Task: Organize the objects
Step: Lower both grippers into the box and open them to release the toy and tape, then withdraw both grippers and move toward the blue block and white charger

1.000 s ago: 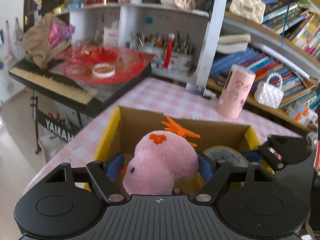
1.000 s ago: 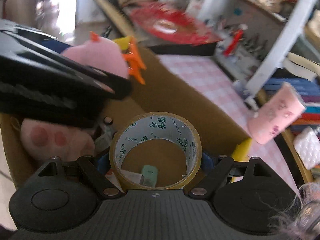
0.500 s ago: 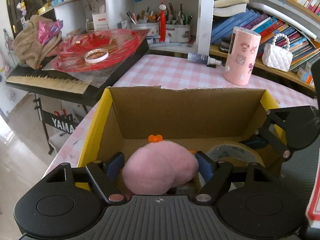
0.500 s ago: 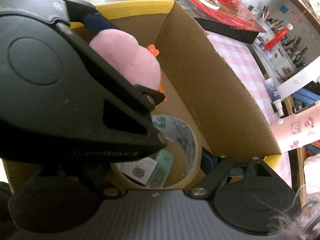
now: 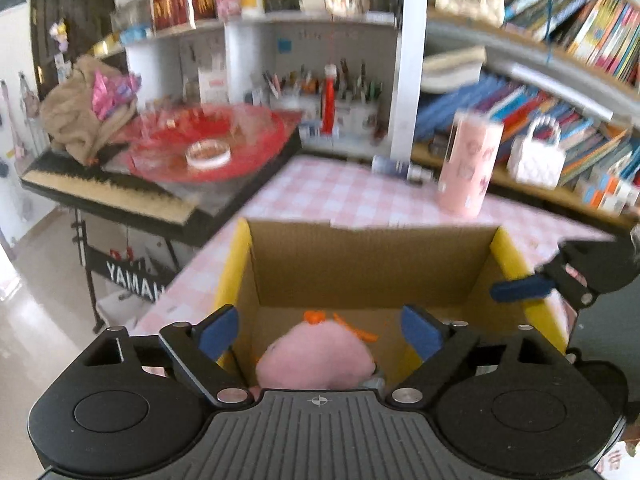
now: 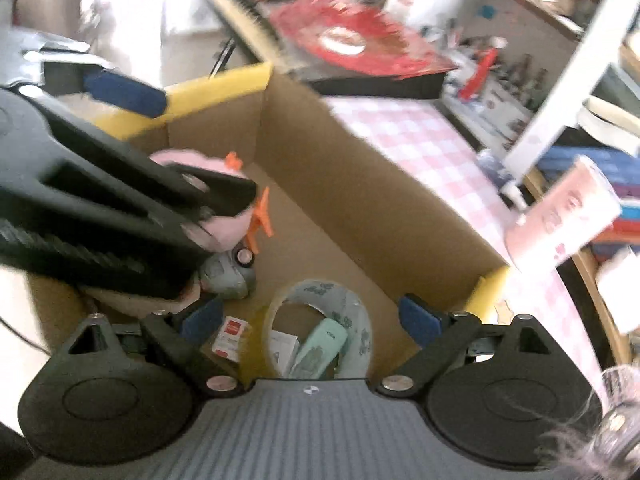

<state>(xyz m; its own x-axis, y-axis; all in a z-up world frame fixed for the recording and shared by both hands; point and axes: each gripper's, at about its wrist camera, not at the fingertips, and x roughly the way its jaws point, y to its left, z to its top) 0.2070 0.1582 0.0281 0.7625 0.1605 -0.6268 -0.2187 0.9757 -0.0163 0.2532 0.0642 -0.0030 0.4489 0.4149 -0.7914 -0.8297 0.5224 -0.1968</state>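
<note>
The left gripper [image 5: 318,330] has just been opening its fingers; they stand spread, clear of the pink plush toy [image 5: 316,360] lying in the cardboard box [image 5: 360,268]. The right gripper [image 6: 310,318] has likewise just spread, the tape roll [image 6: 320,320] loose below. Best lift both straight up, clearing the walls without snagging.

fuzzy pink plush toy [image 5: 316,356], matt cardboard box [image 5: 360,268]
</note>
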